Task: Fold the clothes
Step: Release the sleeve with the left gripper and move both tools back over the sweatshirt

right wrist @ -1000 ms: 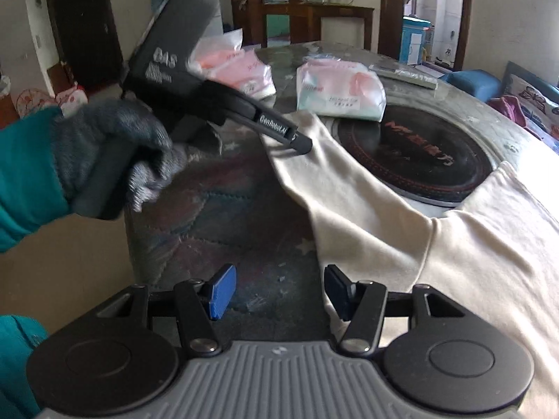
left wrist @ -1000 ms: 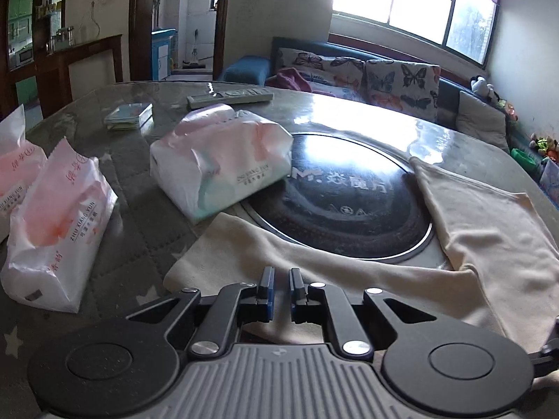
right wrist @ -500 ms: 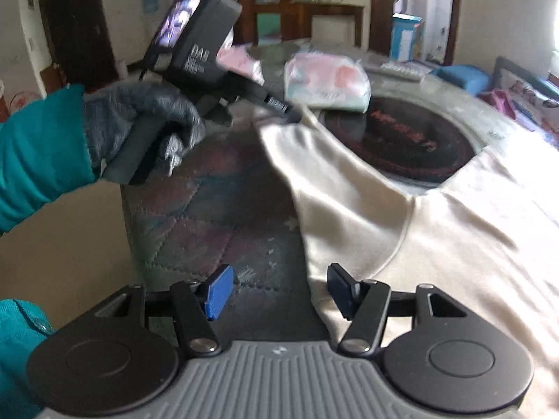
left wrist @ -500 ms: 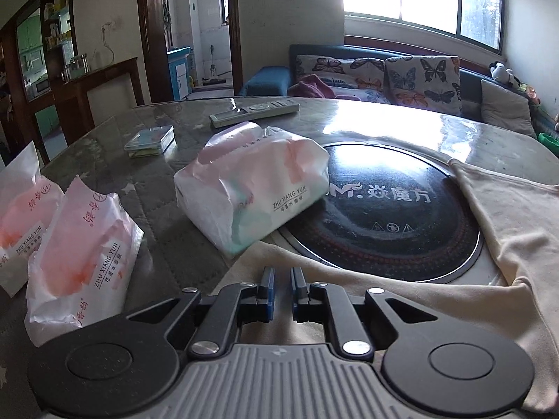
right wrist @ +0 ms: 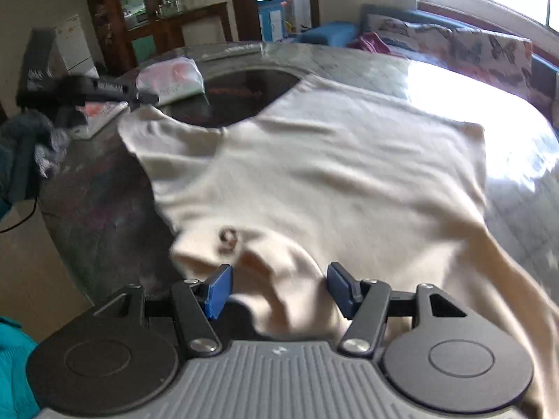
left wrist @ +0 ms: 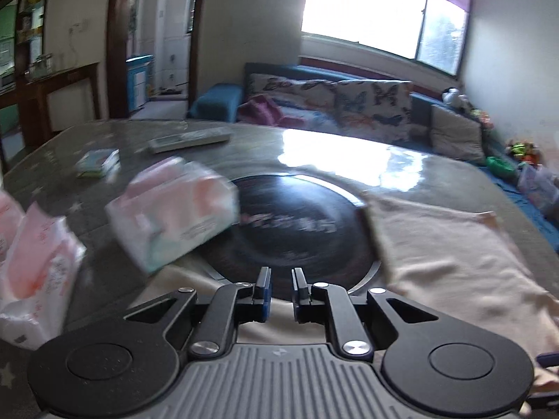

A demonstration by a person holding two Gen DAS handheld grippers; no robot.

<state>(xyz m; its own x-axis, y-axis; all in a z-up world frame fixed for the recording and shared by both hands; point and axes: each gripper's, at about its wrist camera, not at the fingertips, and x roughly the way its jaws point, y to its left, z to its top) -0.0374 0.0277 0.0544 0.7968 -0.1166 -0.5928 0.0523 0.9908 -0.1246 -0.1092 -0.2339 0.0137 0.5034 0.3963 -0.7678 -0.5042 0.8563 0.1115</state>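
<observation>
Light source: daylight through the window [left wrist: 384, 24], blown out to white in the left wrist view. Glare: bright patches on the glossy bench [left wrist: 332, 153], also washing out its far right side [right wrist: 454, 94] in the right wrist view. Blur: motion smear on the tissue pack [left wrist: 174, 209] and cream shirt [right wrist: 332, 174]; gripper bodies stay sharp. Distortion: fisheye bending and dark corners in both views. Room interior dim.

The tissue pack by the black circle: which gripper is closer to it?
Left. The left gripper sits at the shirt sleeve right beside the tissue pack. The right gripper is farther back, over the cream shirt near the table's edge.
</observation>
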